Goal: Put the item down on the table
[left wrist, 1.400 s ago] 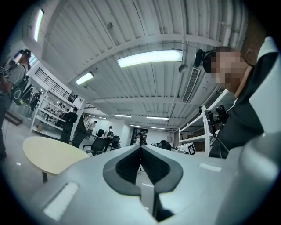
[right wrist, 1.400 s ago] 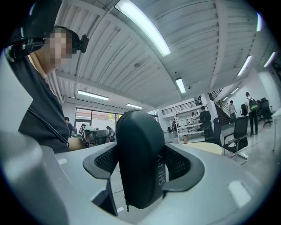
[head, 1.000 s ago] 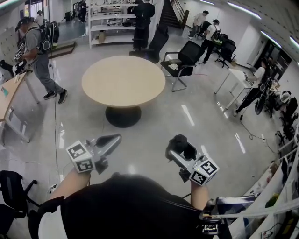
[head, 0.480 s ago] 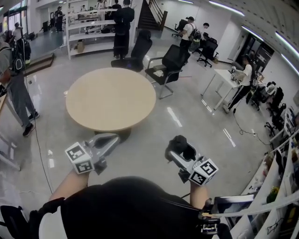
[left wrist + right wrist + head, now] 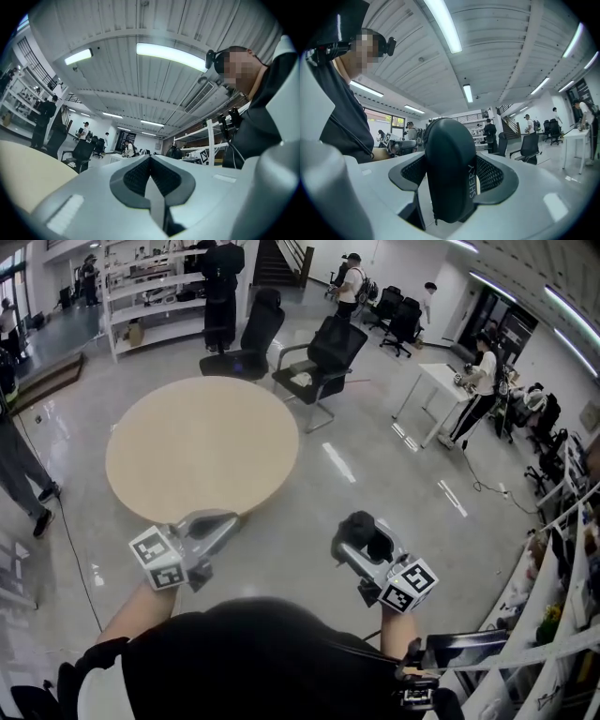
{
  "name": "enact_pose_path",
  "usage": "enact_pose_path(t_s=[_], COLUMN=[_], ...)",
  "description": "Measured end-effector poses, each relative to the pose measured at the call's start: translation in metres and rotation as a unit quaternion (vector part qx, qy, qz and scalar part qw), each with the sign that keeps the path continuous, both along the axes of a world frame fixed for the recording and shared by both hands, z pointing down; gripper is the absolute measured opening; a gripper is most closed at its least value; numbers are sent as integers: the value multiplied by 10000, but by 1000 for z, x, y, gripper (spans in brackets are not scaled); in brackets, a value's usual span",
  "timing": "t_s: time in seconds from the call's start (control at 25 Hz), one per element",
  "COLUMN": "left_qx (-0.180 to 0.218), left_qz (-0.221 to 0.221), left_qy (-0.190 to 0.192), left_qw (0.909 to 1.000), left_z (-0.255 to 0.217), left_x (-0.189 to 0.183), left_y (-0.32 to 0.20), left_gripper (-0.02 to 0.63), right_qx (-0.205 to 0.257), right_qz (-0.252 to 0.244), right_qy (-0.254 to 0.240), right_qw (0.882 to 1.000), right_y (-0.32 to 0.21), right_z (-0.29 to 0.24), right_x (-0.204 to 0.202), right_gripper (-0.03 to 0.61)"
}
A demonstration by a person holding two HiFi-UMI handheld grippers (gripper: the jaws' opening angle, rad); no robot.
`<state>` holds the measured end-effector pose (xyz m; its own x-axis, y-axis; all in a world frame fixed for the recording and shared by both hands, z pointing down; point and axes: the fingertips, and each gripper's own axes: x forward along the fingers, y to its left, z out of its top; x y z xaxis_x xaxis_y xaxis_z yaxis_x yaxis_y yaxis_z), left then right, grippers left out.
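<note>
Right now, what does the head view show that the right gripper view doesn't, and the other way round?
Only the head view shows the round table ahead and the marker cube on the right gripper. Only the right gripper view shows the white lettering down the side of the black case. Both show that case clamped between the right gripper's jaws, and office chairs in the room beyond.

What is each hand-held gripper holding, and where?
The right hand-held gripper pinches a black zipped case across its middle; the left hand-held gripper is shut, empty.
</note>
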<state>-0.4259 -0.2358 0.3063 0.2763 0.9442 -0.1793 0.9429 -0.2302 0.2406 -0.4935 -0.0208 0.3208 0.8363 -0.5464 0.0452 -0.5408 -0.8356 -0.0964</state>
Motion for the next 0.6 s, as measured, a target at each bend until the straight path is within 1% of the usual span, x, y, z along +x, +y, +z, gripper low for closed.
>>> enact_pose_path(t_s=[0.12, 0.28, 0.36, 0.44, 0.6], left_qx=[28, -122, -169, -161, -205], left_qz=[-18, -144, -140, -129, -36], left_qy=[-1, -42, -112, -96, -116], left_qw=[10000, 9998, 9997, 9997, 9997], left_z=[5, -4, -9, -14, -14], left_x=[19, 46, 55, 60, 75], left_y=[41, 115, 156, 196, 267], left_gripper=[-6, -6, -6, -6, -6], right_qx=[48, -9, -76, -171, -220], right_qz=[41, -82, -189, -283, -338], right_qy=[16, -24, -38, -1, 32], right_qw=[10000, 10000, 9998, 9995, 9992], right_y=[46, 118, 153, 186, 247], right_z=[3, -1, -7, -15, -18], right_x=[18, 49, 59, 64, 82], right_gripper=[339, 339, 339, 339, 339])
